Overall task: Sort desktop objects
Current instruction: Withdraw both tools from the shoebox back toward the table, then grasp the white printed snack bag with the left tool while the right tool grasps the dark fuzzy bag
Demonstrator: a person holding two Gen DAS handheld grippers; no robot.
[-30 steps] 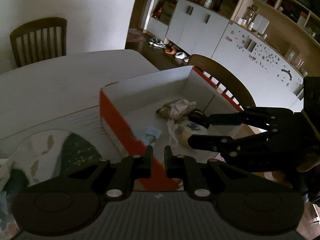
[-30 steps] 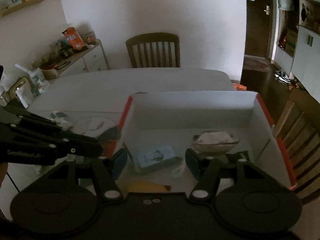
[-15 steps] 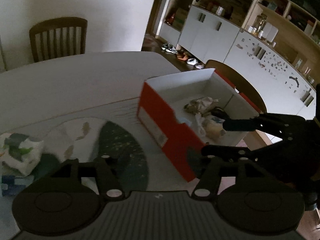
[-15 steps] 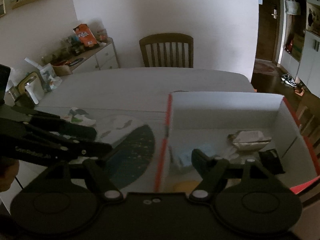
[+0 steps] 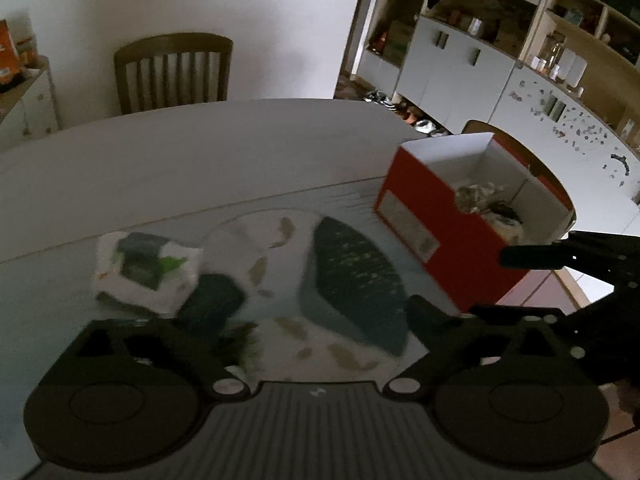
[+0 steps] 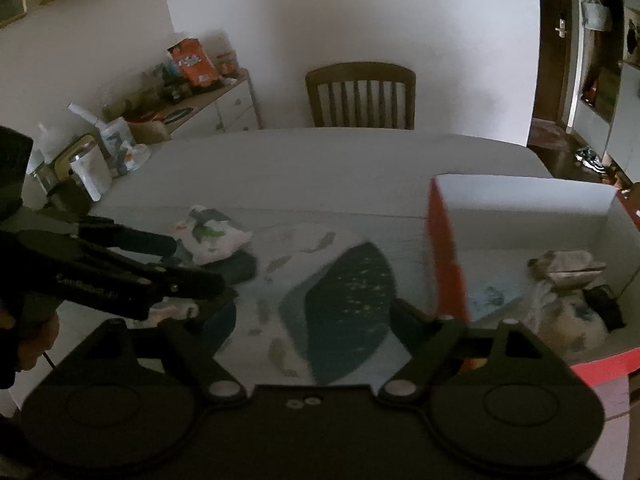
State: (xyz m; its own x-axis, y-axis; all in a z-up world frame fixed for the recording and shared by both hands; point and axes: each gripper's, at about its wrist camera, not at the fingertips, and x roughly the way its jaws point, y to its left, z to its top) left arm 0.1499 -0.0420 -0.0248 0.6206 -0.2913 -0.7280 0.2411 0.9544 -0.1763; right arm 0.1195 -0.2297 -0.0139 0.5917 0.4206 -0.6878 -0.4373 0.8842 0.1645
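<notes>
A red cardboard box [image 5: 440,220] with a white inside stands at the right of the table; it also shows in the right wrist view [image 6: 448,256]. It holds crumpled packets [image 6: 564,264] and a small black thing [image 6: 604,304]. A white tissue pack with green print [image 5: 144,268] lies on the patterned mat [image 5: 344,272] at the left; it also shows in the right wrist view [image 6: 212,236]. My left gripper [image 5: 320,312] is open and empty above the mat, and its fingers show in the right wrist view [image 6: 192,280]. My right gripper [image 6: 316,312] is open and empty, at the box's near left corner.
A wooden chair [image 6: 360,96] stands at the table's far side. A sideboard with snack bags and jars [image 6: 176,92] is at the left. White cabinets and shelves [image 5: 480,60] line the right wall. A second chair [image 5: 520,156] stands behind the box.
Both grippers have swung left, away from the box and over the mat. The left gripper went from shut to wide open. The tissue pack has come into view.
</notes>
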